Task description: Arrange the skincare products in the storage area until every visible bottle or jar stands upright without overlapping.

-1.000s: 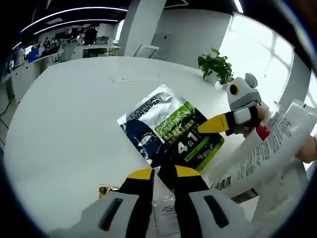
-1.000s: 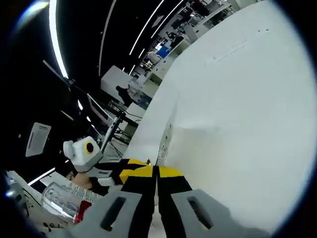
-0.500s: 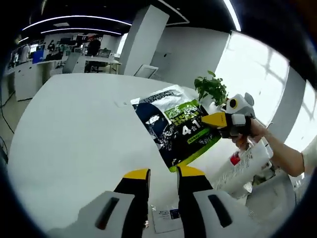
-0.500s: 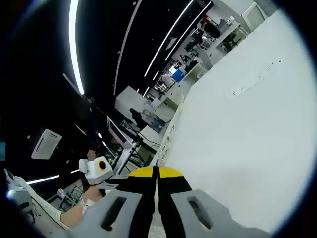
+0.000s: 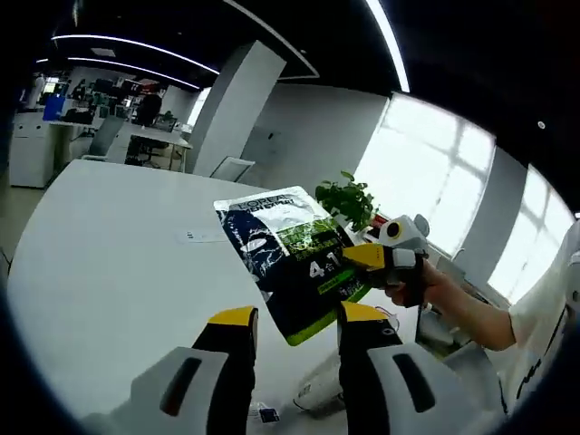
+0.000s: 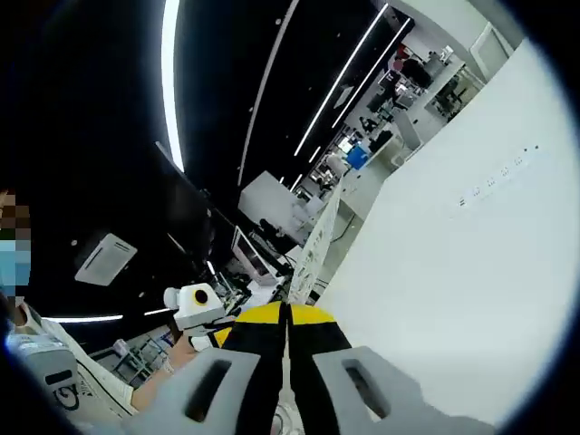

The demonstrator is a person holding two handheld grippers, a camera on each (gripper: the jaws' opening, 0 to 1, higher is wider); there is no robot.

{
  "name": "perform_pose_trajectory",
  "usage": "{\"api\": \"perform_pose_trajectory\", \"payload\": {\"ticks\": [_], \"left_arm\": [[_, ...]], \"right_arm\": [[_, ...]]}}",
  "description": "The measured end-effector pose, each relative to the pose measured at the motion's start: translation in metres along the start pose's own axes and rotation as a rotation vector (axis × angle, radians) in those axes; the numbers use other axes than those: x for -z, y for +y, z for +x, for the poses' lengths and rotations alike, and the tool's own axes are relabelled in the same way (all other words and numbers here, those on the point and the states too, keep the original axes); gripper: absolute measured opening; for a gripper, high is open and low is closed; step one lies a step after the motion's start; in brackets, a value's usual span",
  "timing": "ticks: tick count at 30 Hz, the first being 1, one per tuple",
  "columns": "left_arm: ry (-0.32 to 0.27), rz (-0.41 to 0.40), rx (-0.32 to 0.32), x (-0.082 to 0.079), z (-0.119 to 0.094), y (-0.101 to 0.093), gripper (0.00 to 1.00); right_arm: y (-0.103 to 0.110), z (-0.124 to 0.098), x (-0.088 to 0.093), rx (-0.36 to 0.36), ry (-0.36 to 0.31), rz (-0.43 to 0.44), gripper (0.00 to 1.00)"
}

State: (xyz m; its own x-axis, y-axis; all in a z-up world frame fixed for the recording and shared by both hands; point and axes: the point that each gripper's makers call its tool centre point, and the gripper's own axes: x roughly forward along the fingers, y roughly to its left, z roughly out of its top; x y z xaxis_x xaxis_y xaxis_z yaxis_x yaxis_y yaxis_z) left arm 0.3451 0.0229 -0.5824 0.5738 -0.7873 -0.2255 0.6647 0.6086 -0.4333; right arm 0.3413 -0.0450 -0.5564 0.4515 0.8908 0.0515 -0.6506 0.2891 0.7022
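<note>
A dark blue and green L'Oreal pouch hangs in the air above the white table. My right gripper is shut on its right edge, with a person's hand behind it. In the right gripper view the pouch shows edge-on as a thin sheet rising from my shut right gripper. My left gripper stands open below the pouch, with nothing between its jaws. It also appears in the right gripper view, left gripper, low on the left. A small white product lies on the table under the left jaws.
A potted plant stands at the table's far side near the bright windows. Office desks and chairs fill the room beyond the table's left end. The white table spreads wide to the right in the right gripper view.
The right gripper has raised the pouch off the table. The left jaws have spread wider. Both views have tilted upward, and the white tube near the right hand has left the picture.
</note>
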Motion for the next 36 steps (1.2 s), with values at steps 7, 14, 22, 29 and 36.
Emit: {"api": "perform_pose_trajectory", "payload": {"ticks": [7,14,22,29,36], "left_arm": [[0.002,-0.02,0.058,-0.003,-0.008,-0.012,0.35],[-0.045,-0.09,0.177,-0.012,-0.015,-0.034,0.3],[-0.057,-0.095,0.218,-0.015,-0.023,-0.045,0.23],[-0.075,-0.072,0.231,-0.018,-0.033,-0.054,0.13],[-0.078,-0.037,0.235,-0.017,-0.039,-0.062,0.07]], "right_arm": [[0.019,-0.006,-0.001,-0.055,0.016,-0.048,0.01],[0.031,-0.011,0.0,-0.092,0.023,-0.067,0.01],[0.05,-0.016,0.003,-0.136,0.017,-0.073,0.01],[0.061,-0.024,0.006,-0.149,0.002,-0.071,0.01],[0.068,-0.03,0.008,-0.149,-0.009,-0.065,0.01]]}}
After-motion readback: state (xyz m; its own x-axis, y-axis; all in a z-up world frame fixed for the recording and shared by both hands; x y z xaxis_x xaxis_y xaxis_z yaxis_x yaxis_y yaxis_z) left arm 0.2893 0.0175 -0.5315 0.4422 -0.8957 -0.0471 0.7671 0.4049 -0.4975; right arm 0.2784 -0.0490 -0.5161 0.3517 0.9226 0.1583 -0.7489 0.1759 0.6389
